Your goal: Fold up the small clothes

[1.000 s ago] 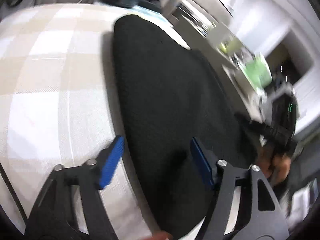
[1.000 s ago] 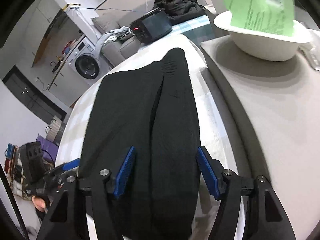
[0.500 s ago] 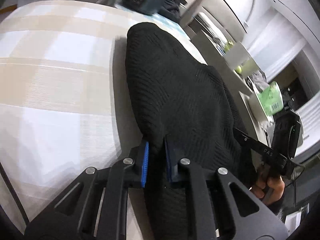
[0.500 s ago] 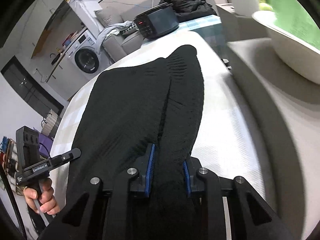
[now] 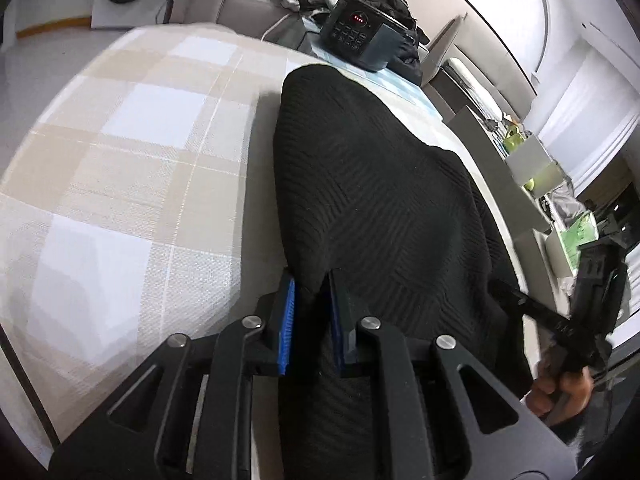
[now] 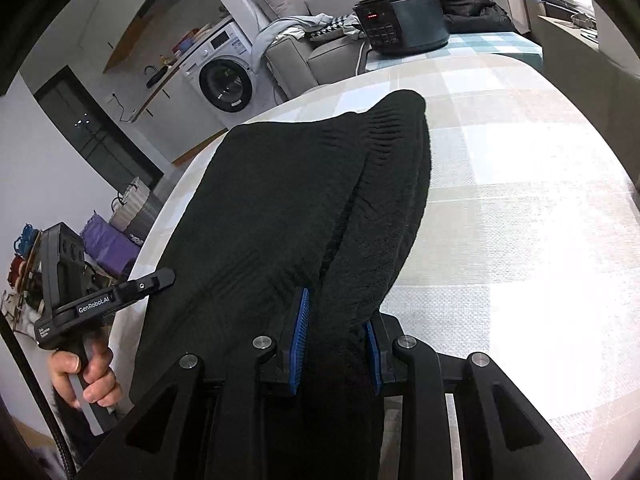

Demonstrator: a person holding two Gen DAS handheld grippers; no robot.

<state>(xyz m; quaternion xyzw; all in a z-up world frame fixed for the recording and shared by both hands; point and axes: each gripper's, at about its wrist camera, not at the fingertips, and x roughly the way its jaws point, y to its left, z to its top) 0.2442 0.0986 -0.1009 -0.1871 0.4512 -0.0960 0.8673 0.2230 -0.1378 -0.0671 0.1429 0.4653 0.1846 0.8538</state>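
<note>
Claw on the left [image 5: 312,320] and right claw [image 6: 334,338] each pinch the soft, floppy black knit [image 5: 372,184] at its near edge.

I see a checked tabletop [image 6: 520,208] under bright light. Behind it stand a grey sofa [image 6: 304,52] and a washing machine [image 6: 224,80] against a white wall [image 6: 36,168].

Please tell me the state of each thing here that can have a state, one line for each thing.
black knit garment: near edge lifted and clamped at two spots, far end lying on the checked tablecloth.
left gripper: shut on the garment.
right gripper: shut on the garment.
cooker: lid closed, red display lit.
washing machine: door closed.
</note>
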